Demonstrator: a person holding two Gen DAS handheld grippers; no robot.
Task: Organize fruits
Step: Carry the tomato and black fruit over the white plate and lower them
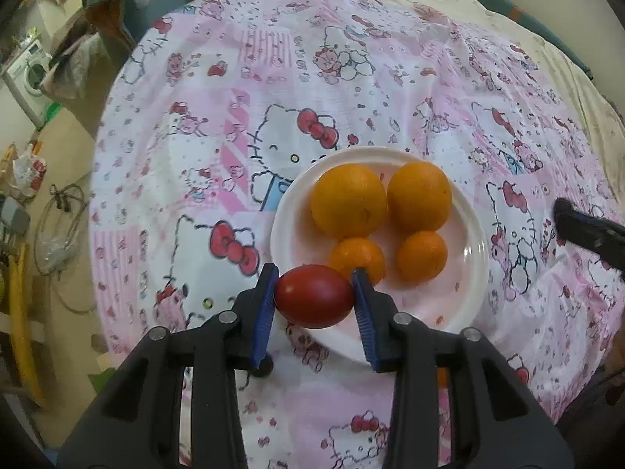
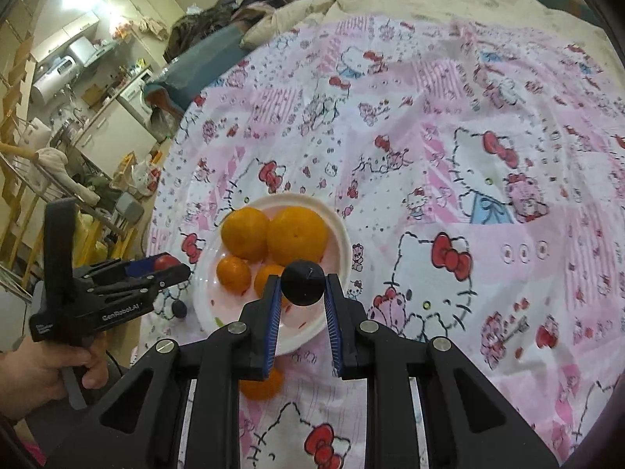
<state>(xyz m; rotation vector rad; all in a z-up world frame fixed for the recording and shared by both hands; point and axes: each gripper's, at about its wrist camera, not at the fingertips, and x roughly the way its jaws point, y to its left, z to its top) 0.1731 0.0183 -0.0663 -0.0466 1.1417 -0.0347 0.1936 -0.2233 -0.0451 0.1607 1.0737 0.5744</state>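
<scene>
The left claw (image 1: pixel 315 297) holds a red tomato (image 1: pixel 314 296), the right claw (image 2: pixel 302 283) a dark plum (image 2: pixel 303 282); both next go down onto the white plate (image 1: pixel 474 252) of oranges (image 1: pixel 349 199).

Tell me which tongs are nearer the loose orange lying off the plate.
Right. The right tongs, gripping a dark fruit, hang just above the loose orange; the left tongs sit farther off, at the plate's opposite side.

Left gripper (image 1: pixel 314 297) and right gripper (image 2: pixel 302 285) each have fingers clamped on a fruit.
</scene>
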